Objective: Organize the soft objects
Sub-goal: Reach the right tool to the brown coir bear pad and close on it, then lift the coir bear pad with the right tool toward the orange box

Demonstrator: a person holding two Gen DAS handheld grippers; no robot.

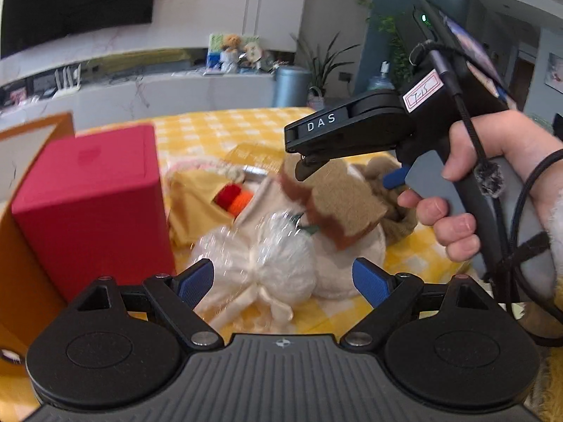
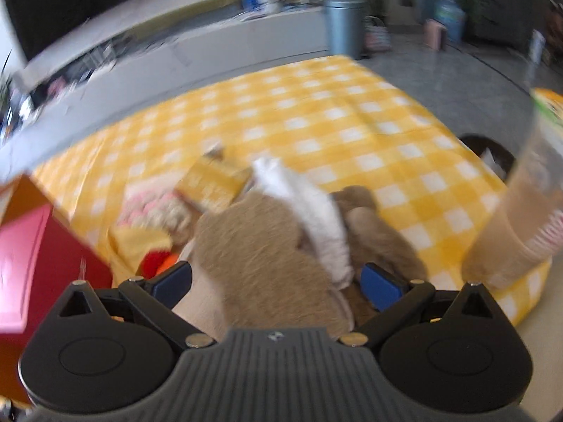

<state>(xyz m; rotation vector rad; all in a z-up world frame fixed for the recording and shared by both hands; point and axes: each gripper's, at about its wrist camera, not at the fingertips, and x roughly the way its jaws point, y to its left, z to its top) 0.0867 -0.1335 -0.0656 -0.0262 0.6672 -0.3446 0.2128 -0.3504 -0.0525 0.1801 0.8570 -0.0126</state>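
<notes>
While the right tongs are pinching the limp brown felt piece by its edge — beside the red box — the left tongs are gaping empty.

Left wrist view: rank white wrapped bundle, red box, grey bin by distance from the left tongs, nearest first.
From the left tongs:
1. White wrapped bundle, directly ahead between the fingers.
2. Red box, to the left on the table.
3. Grey bin, far back on the floor beyond the table.

A home living room: a large dark television hangs on a pale marble-look wall above a long low white cabinet, with potted plants, a water-cooler bottle, and a yellow-checked cloth covering the bench.
</notes>
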